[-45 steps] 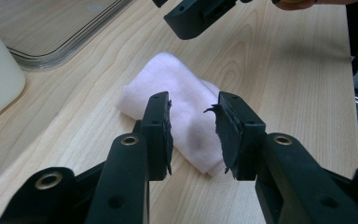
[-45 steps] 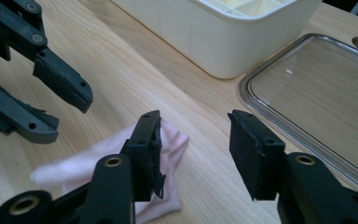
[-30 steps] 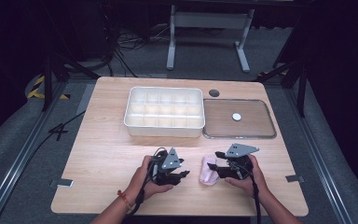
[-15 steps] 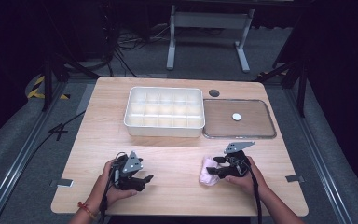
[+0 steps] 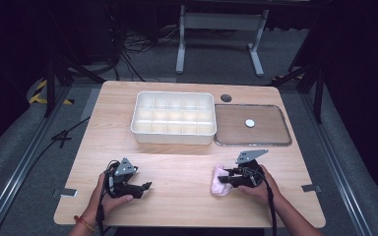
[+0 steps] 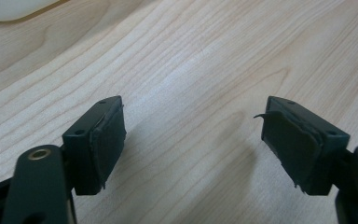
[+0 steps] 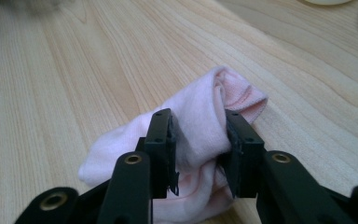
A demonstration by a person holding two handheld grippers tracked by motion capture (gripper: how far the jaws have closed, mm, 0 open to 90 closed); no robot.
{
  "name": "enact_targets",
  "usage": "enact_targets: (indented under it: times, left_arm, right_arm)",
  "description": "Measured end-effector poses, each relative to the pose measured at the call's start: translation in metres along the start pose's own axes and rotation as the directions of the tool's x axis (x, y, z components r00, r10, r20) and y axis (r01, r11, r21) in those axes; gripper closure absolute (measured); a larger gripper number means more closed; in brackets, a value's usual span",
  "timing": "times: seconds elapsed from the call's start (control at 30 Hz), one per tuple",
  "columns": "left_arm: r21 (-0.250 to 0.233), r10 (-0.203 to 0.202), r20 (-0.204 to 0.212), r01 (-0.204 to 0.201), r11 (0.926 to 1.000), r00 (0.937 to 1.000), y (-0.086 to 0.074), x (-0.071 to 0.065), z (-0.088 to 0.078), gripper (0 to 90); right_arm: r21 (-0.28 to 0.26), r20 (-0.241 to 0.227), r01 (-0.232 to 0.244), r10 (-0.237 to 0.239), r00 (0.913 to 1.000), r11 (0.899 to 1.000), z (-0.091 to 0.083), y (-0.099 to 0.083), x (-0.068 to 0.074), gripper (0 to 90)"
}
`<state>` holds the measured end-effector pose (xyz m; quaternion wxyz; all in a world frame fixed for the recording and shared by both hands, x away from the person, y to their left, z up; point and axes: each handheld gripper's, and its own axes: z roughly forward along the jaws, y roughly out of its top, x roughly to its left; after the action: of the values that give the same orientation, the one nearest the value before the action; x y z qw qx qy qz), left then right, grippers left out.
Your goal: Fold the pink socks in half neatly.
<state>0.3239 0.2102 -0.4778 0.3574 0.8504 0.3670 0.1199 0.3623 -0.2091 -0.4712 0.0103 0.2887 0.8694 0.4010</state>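
Left gripper, black two-jaw tool with grey three-cornered top plate: held near the front left corner of the pale wood-grain table, jaws pointed towards the middle of the front edge. Its jaws have just been opening and are seen spread wide over bare wood in the left gripper view, nothing between them.

White plastic compartment tray: set at the middle of the back edge, its long axis along that edge, cells apparently unfilled.

Pink soft cloth, bunched like a small sock: placed on the front half of the table, right of centre, well apart from the left gripper. Its long axis is seen running away from the jaws in the right gripper view.

Right gripper, same make: jaws have just been closing and are pressed narrow upon a fold of the cloth. This hand is the nearer one; the tray lies beyond it and to the left.

Clear flat lid with white round knob: laid at the tray's right end.

No brand, label or legible writing is found.
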Motion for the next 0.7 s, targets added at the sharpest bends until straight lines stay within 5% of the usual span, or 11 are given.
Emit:
enact_targets:
  times: [0.17, 0.7]
  left_arm:
    - [0.013, 0.028, -0.046, -0.027, 0.9995, 0.9985, -0.001, -0.002, 0.004, 19.0]
    - [0.013, 0.024, -0.052, -0.023, 0.9997, 0.9984, -0.002, -0.002, 0.005, 14.7]
  right_arm:
    - [-0.009, 0.021, 0.033, -0.033, 0.9992, 0.999, -0.003, 0.000, 0.003, 71.5]
    - [-0.042, 0.049, 0.084, -0.082, 0.9955, 0.996, -0.014, 0.000, 0.007, 73.7]
